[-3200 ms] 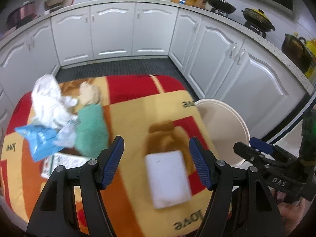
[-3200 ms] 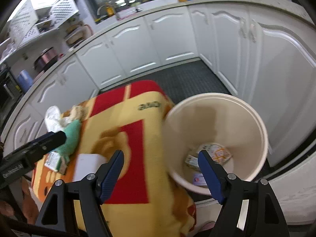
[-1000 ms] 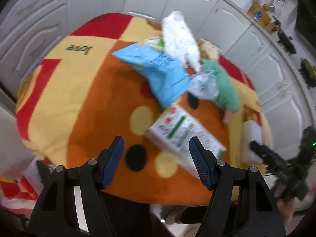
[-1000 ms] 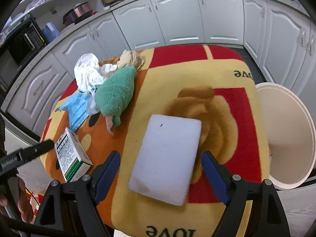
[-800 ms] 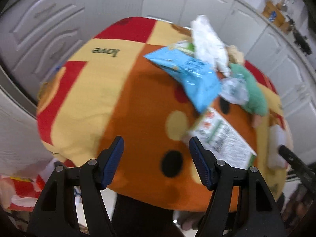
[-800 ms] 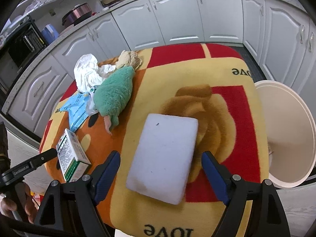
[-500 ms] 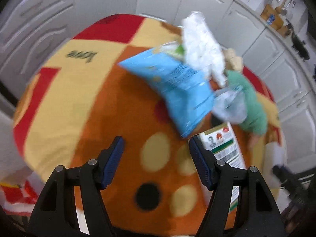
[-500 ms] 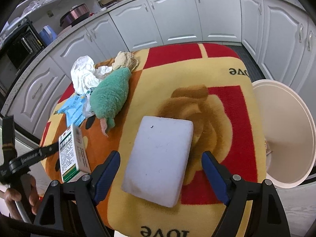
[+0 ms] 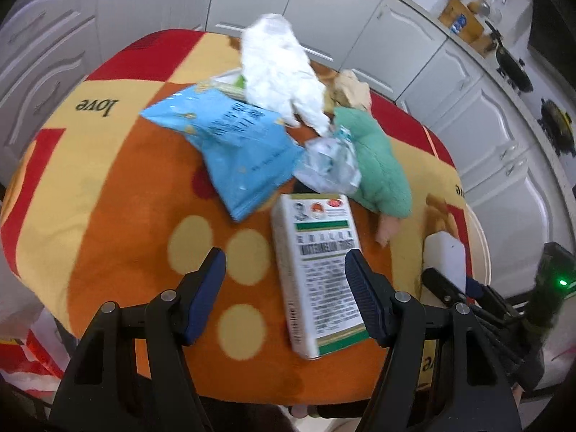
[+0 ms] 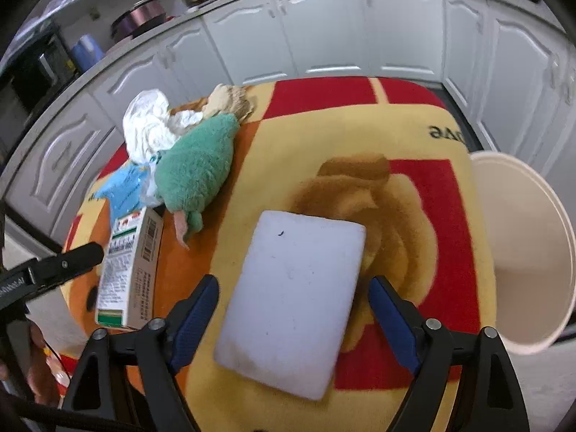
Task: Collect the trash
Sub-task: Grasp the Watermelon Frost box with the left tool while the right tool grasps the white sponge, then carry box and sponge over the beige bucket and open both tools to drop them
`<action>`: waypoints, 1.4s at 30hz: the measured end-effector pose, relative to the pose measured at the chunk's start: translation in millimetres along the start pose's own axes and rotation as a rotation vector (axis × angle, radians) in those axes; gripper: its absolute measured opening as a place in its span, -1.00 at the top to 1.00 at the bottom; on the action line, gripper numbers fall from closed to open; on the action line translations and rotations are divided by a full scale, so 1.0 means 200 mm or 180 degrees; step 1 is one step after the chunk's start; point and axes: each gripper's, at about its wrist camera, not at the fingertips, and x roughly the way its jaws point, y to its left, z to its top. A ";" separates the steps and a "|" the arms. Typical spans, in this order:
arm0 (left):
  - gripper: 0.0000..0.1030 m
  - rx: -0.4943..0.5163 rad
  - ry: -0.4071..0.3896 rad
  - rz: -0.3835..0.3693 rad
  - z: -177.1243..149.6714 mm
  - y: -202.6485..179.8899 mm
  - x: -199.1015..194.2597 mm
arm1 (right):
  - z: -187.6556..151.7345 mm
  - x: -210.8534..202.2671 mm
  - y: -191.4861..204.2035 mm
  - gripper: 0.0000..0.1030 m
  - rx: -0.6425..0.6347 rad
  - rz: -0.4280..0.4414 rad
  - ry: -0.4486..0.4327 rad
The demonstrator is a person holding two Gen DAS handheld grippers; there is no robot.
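**Trash on the bright blanket table**

The left tongs (image 9: 284,280) are wide open and hold nothing. They hang over a white box (image 9: 316,273) with a green stripe and small print too blurry to read. The box lies on a table (image 9: 108,187) covered with a red, yellow and orange blanket. The word "love" is written on the blanket near one edge.

Behind the box is a blue snack bag (image 9: 234,151), a crumpled clear wrapper (image 9: 329,165), a white crumpled bag (image 9: 280,72) and a green fluffy toy (image 9: 374,172), all bunched together.

The right tongs (image 10: 293,306) are wide open too, with nothing in them. They hang over a flat white pad (image 10: 291,295) lying on the blanket. A cream bin (image 10: 529,252) stands just beside the table's edge, on the right.
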 end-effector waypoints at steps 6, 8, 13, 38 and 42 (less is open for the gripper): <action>-0.32 0.0150 -0.0025 0.0080 0.01 -0.11 0.11 | -0.02 -0.19 -0.11 -0.20 0.0126 0.0160 -0.0274; -0.32 0.0160 0.0017 0.0076 0.00 -0.14 0.14 | -0.02 -0.23 -0.14 -0.20 0.0193 0.0228 -0.0332; -0.32 0.0270 0.0066 0.0119 -0.03 -0.17 0.14 | -0.03 -0.29 -0.19 -0.23 0.0332 0.0289 -0.0429; -0.06 0.0849 -0.0095 -0.0290 -0.03 -0.50 -0.03 | -0.06 -0.41 -0.30 -0.23 0.0391 0.0153 -0.0625; -0.06 0.1005 -0.0126 -0.0321 -0.02 -0.65 0.00 | -0.07 -0.45 -0.40 -0.23 0.0483 0.0056 -0.0656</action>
